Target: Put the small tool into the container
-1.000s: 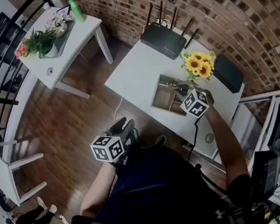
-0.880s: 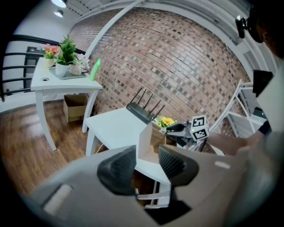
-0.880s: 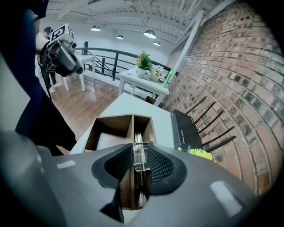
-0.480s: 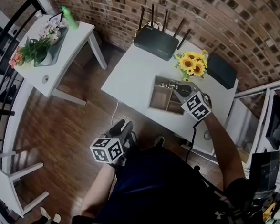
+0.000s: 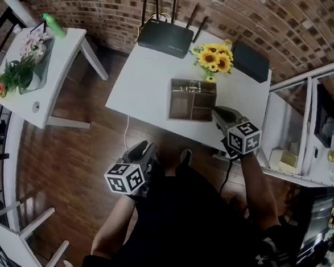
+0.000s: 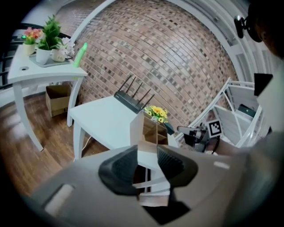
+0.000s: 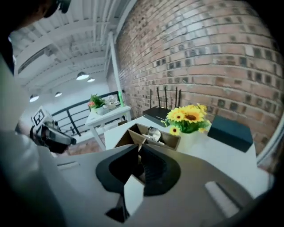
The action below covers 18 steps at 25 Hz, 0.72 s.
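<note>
Small tool (image 5: 188,87): metal, lay in rear compartment of container (image 5: 179,106) on white table (image 5: 134,75). Your R gripper (image 7: 139,155): near container, jaws just closed together, nothing betw. them. Your L gripper (image 6: 147,156): off table, jaws just narrowing yet apart, empty.

- Container (image 5: 191,100): light brown wood, darker brown inside the compartments.
- Small tool (image 5: 188,88): silvery metal.
- Table (image 5: 140,80): plain white.
- Router (image 5: 165,38): black, antennas included.
- Sunflowers (image 5: 212,57): yellow petals, dark centres, green leaves.
- Box (image 5: 251,62): dark, near black.
- Wall (image 5: 249,10): red-brown brick, pale mortar lines.
- Floor (image 5: 72,159): dark brown planks.
- Side table (image 5: 59,63): white.
- Bottle (image 5: 54,25): bright green.
- Potted plants (image 5: 14,75): green leaves, pink and orange blooms.
- Left gripper (image 5: 141,152), right gripper (image 5: 221,115): grey bodies, cubes with black-and-white square markers.
</note>
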Each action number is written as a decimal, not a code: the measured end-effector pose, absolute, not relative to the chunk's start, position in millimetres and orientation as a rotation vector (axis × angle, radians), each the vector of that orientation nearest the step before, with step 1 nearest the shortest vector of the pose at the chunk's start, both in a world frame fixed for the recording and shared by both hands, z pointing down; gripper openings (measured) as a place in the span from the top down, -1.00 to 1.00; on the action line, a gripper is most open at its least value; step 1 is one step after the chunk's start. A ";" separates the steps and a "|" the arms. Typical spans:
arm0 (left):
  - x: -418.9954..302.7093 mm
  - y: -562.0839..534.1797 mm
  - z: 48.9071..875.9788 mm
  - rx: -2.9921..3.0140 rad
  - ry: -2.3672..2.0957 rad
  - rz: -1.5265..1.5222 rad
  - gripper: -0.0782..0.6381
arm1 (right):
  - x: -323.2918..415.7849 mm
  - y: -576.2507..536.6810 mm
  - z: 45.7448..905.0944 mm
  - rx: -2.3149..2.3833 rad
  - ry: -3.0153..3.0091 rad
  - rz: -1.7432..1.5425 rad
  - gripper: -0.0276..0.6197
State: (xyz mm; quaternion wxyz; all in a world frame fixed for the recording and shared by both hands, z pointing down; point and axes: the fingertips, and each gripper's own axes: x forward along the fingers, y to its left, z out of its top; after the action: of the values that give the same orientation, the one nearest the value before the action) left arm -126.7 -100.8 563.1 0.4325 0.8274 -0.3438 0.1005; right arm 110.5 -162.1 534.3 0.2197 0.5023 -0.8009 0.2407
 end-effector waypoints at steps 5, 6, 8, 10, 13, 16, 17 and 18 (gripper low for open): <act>-115.9 -104.7 565.9 2.104 -0.800 0.286 0.42 | 124.4 -115.4 531.4 1.701 -2.172 0.913 0.88; -112.0 -103.5 563.3 2.118 -0.790 0.290 0.43 | 126.2 -102.3 531.4 1.738 -2.165 0.944 0.88; -102.1 -98.9 554.1 2.147 -0.774 0.290 0.44 | 127.2 -79.2 525.9 1.787 -2.178 0.991 0.88; -88.7 -91.7 541.0 2.181 -0.760 0.286 0.45 | 126.9 -61.4 514.6 1.820 -2.221 1.025 0.88; -63.0 -74.4 519.3 2.227 -0.740 0.271 0.45 | 128.3 -35.0 499.4 1.843 -2.299 1.063 0.88; -33.7 -46.0 497.4 2.255 -0.731 0.231 0.45 | 134.2 -1.2 493.2 1.835 -2.360 1.082 0.88; -23.0 -33.7 491.3 2.263 -0.728 0.223 0.45 | 138.4 11.3 492.3 1.834 -2.374 1.080 0.88; -12.0 -19.8 486.4 2.271 -0.725 0.221 0.45 | 143.9 24.0 491.6 1.836 -2.386 1.076 0.88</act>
State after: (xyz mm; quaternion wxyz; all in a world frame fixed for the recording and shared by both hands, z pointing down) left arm -12.0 -19.8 486.4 0.3651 0.8831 -0.2819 0.0858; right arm 143.9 24.0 491.6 -0.0278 0.5739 -0.7461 0.3365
